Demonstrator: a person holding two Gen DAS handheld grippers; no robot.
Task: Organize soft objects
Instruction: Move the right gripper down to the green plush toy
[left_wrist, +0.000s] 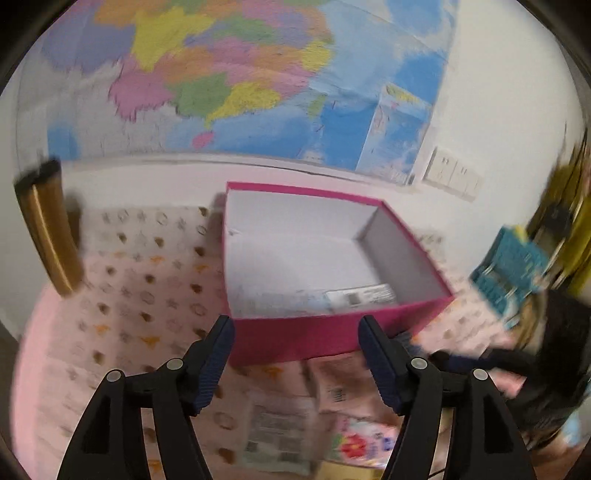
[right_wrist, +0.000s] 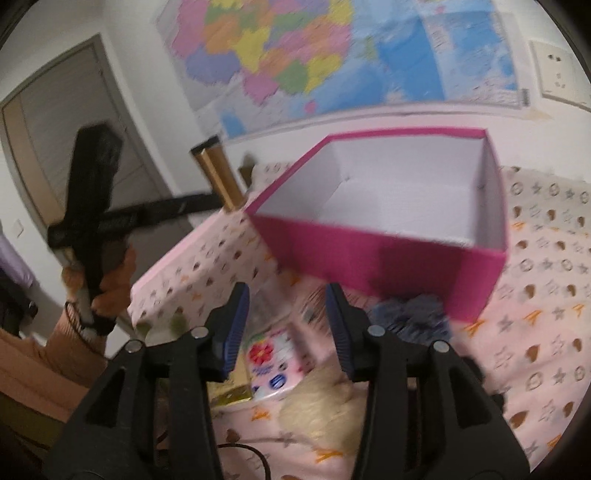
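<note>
A pink open box (left_wrist: 306, 339) with a white inside sits on a pink patterned cloth (left_wrist: 140, 295). A clear wrapped packet (left_wrist: 358, 297) lies in its near right corner. My left gripper (left_wrist: 297, 369) is open and empty above soft packs (left_wrist: 347, 391) in front of the box. My right gripper (right_wrist: 288, 332) is open and empty above a pink flowered tissue pack (right_wrist: 273, 362), with the box (right_wrist: 388, 266) just beyond. A blue-grey soft item (right_wrist: 410, 317) lies against the box front and a cream fluffy item (right_wrist: 321, 413) lies nearer.
A map hangs on the wall (left_wrist: 240, 74) behind the table. A gold cylinder (left_wrist: 48, 229) stands at the far left of the table. The other gripper and the person's hand (right_wrist: 92, 221) show at the left of the right wrist view. A gold box (right_wrist: 229, 391) lies by the tissue pack.
</note>
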